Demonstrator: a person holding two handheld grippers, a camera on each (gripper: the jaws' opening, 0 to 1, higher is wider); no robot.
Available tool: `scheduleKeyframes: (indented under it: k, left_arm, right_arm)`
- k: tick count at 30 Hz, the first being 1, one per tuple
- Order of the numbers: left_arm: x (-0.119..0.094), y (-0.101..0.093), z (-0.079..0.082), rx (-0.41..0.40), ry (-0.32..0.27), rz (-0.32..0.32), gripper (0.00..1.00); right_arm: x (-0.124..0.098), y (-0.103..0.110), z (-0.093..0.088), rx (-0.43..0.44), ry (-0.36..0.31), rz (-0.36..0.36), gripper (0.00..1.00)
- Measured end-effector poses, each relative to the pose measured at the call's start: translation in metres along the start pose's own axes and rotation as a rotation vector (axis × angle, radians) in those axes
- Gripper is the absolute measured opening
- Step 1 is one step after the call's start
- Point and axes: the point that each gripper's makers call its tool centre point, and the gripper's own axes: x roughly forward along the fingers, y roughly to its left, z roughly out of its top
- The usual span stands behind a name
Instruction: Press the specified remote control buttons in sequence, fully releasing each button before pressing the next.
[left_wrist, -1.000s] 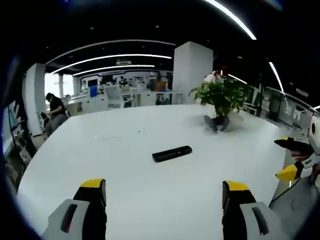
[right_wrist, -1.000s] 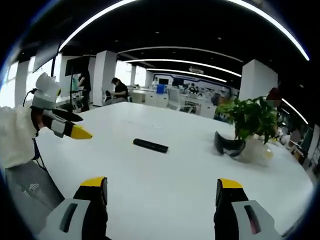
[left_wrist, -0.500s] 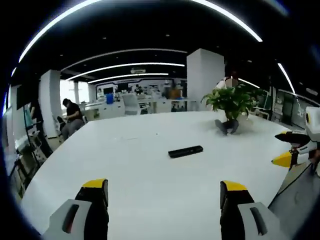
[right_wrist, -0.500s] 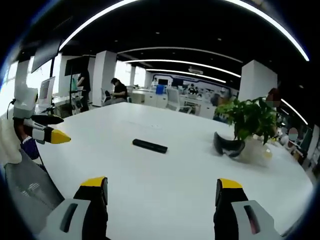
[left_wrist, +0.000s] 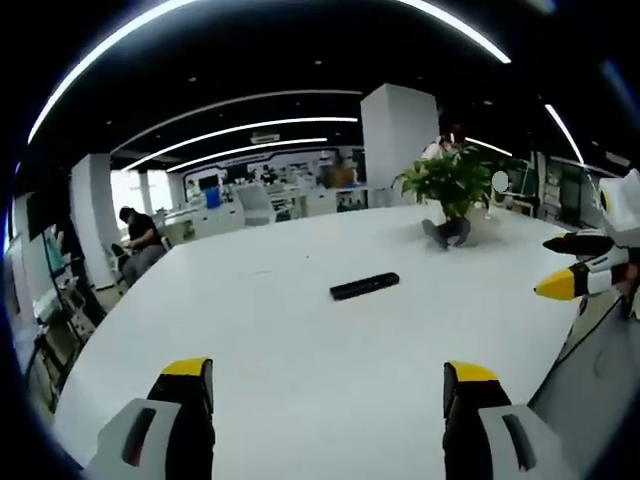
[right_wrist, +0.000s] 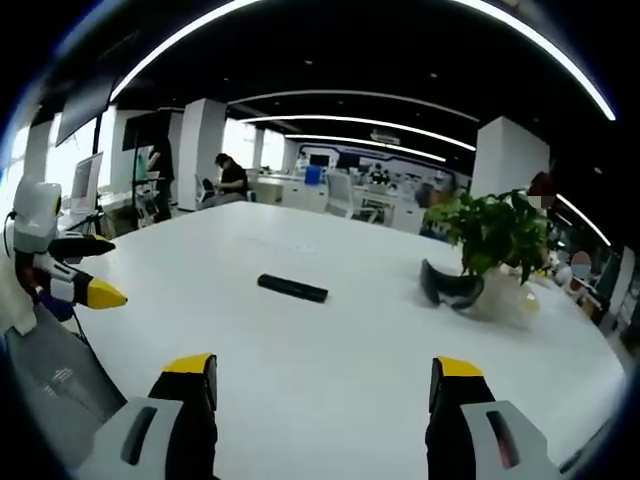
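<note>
A black remote control (left_wrist: 364, 287) lies flat near the middle of the white table (left_wrist: 300, 350), well ahead of both grippers; it also shows as the remote (right_wrist: 292, 288) in the right gripper view. My left gripper (left_wrist: 325, 385) is open above the table's near edge, nothing between its yellow-tipped jaws. My right gripper (right_wrist: 325, 382) is open too, over the near edge and empty. The right gripper (left_wrist: 585, 262) enters the left gripper view at the right, and the left gripper (right_wrist: 75, 270) enters the right gripper view at the left.
A potted green plant (right_wrist: 497, 238) stands on the table to the right of the remote, with a dark curved object (right_wrist: 445, 285) in front of it. A person (left_wrist: 138, 238) sits at desks beyond the table's far left. A white pillar (left_wrist: 398, 140) rises behind.
Both views have shifted slightly with the hands. In the right gripper view the left gripper has drifted lower and further left. The remote has not moved on the table.
</note>
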Motion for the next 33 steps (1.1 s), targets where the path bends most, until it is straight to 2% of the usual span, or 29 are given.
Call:
scheduleKeyframes:
  k: [5, 9, 22, 26, 33]
  left_arm:
    - [-0.001, 0.006, 0.005, 0.002, -0.019, 0.029, 1.0]
    - [-0.002, 0.007, 0.006, -0.011, -0.026, 0.027, 1.0]
    - [-0.002, -0.002, 0.008, 0.035, -0.029, -0.003, 1.0]
    - [-0.005, -0.007, 0.014, 0.021, -0.062, -0.028, 1.0]
    - [-0.005, -0.002, 0.014, 0.05, -0.07, -0.001, 1.0]
  right_arm:
    - [0.001, 0.001, -0.001, -0.011, 0.007, 0.003, 0.87]
    - [0.001, 0.003, -0.002, -0.014, 0.011, 0.014, 0.87]
    - [0.001, 0.003, -0.003, -0.023, 0.017, 0.011, 0.87]
    - [0.001, 0.005, -0.004, -0.031, 0.02, 0.015, 0.87]
    - [0.0, 0.003, -0.002, -0.032, 0.011, 0.001, 0.87]
